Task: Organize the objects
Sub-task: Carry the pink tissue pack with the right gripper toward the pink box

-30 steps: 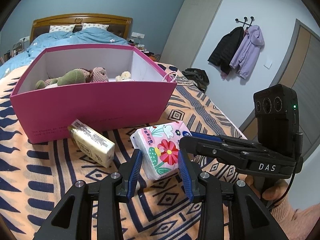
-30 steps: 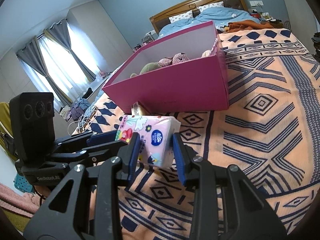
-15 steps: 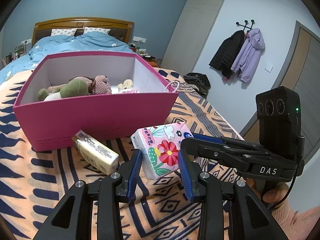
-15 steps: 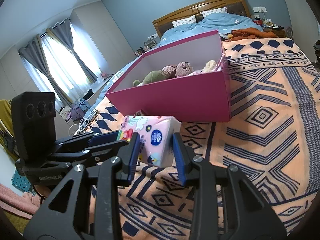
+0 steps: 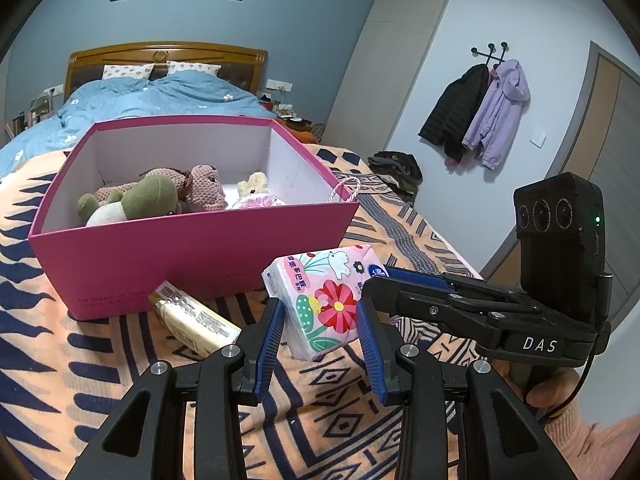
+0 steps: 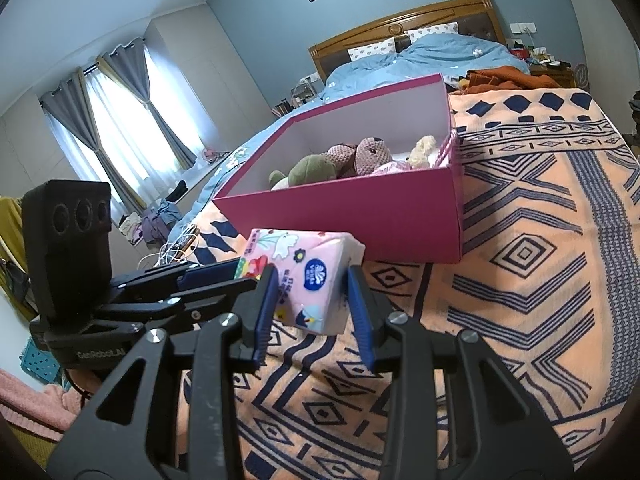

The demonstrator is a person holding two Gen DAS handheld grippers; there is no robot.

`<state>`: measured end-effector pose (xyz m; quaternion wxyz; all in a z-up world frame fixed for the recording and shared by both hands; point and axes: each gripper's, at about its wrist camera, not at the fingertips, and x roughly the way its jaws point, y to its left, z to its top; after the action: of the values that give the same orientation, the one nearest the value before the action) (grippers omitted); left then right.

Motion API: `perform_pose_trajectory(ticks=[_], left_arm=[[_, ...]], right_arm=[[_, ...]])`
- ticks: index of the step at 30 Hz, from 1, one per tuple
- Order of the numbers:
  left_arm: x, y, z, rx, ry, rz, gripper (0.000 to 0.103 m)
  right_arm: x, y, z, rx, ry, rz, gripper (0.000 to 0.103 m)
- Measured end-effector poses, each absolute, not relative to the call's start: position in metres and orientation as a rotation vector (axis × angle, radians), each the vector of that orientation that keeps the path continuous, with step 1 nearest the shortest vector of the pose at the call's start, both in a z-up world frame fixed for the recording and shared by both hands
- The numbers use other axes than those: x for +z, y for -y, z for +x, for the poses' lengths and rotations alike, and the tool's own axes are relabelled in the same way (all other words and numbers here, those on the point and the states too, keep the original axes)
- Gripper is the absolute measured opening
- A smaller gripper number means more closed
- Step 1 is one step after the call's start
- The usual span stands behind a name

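Both grippers, left (image 5: 320,316) and right (image 6: 310,292), clamped on tissue pack (image 5: 324,300), lifted; pink box (image 5: 192,252) just beyond.

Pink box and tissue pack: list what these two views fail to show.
- pink box floor: both views, hidden by its front wall and the plush toys.
- Cream bottle: absent from right wrist view; label print too small in left.
- tissue pack underside: whether it touches the blanket cannot be told; left tool and right tool fingers cover its sides.
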<state>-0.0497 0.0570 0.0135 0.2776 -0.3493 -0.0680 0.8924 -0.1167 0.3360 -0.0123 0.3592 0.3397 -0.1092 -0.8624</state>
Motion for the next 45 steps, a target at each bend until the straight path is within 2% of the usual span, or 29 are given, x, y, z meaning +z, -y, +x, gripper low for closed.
perform_pose_trajectory(ticks=[45], left_arm=[[0.035, -0.058, -0.075, 2.421, 0.165, -0.895, 0.037]], right_arm=[[0.010, -0.333, -0.139, -2.240, 0.258, 0.812, 0.038]])
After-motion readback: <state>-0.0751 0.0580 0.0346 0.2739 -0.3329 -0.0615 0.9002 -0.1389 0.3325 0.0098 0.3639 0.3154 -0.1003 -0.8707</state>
